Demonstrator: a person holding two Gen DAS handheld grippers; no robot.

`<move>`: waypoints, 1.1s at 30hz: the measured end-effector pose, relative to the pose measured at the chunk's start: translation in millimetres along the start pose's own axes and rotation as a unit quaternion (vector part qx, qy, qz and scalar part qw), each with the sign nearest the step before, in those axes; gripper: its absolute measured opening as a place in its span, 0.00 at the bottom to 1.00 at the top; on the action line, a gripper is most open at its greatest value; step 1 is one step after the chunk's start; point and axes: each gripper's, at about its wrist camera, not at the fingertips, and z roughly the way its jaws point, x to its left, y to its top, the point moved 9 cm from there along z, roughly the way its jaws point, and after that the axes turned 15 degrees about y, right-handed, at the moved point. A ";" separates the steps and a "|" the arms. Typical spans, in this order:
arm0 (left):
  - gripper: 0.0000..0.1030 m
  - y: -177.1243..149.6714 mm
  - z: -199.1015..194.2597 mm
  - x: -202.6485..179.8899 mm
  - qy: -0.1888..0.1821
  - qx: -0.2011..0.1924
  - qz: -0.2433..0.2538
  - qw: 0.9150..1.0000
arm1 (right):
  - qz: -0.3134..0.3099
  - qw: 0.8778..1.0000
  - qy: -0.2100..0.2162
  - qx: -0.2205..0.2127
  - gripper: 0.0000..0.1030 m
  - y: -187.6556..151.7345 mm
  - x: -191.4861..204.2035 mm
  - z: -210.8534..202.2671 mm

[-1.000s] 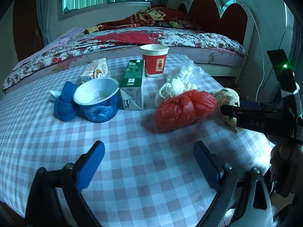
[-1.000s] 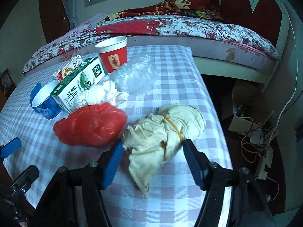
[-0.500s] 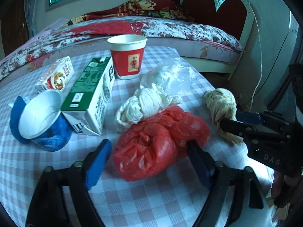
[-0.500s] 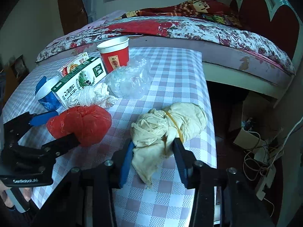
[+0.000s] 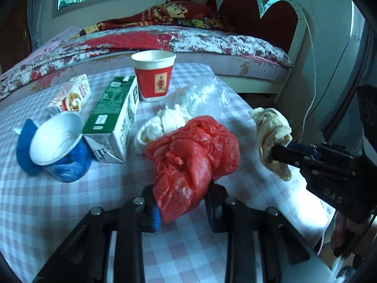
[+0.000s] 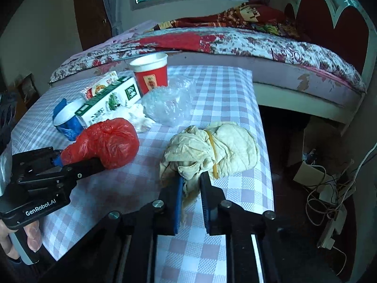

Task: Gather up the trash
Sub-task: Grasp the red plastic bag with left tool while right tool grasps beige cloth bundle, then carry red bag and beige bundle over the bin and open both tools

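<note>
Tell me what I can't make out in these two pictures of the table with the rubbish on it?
- Where the trash goes: no bin shows in either view.
- Inside the red bag and the cream bundle: both are bunched shut.
- Inside the red paper cup: its rim hides the bottom.
- The blue lump: the tilted blue cup covers most of it in the left view.
- The print on the green carton: too small.

Checked tablecloth (image 6: 221, 94), floral bed (image 6: 271, 44) (heart headboard (image 5: 256, 11)), possibly cables (image 6: 329, 188)
</note>
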 end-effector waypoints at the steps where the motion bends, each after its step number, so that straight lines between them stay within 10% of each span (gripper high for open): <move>1: 0.29 -0.3 -3.5 1.4 0.000 -0.004 0.000 1.000 | -0.002 1.000 0.000 -0.003 0.15 -0.6 2.7 -4.0; 19: 0.29 -33.7 -85.5 -0.6 0.010 -0.056 0.013 0.998 | -0.010 0.997 -0.010 -0.070 0.15 -43.8 49.1 -116.2; 33: 0.29 -53.6 -134.6 -80.6 -0.053 -0.075 0.057 0.994 | 0.027 0.993 -0.059 -0.098 0.15 -97.6 25.7 -203.1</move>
